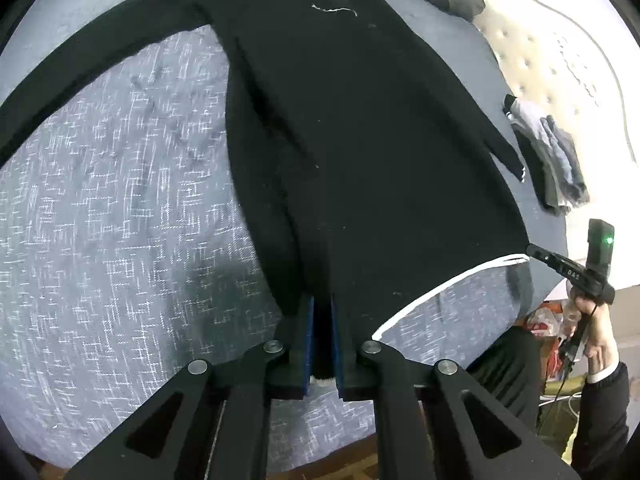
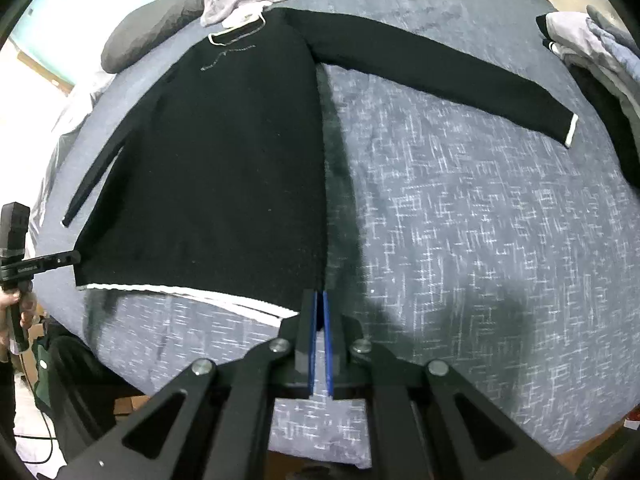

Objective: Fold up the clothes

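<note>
Clearly the black sweater is soft, limp knit, lying flat on the grey bedspread, one sleeve flung out sideways. Both claws are pinched tight on its white-trimmed hem, the left gripper and the right gripper each at a bottom corner. It looks light, likely to sag, so the corners are the sensible hold.

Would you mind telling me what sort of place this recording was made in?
Most likely a bedroom: a bed with a patterned grey-blue bedspread, a dark pillow and what looks like a tufted headboard. A black sweater lies spread on it, with other clothes piled nearby.
</note>
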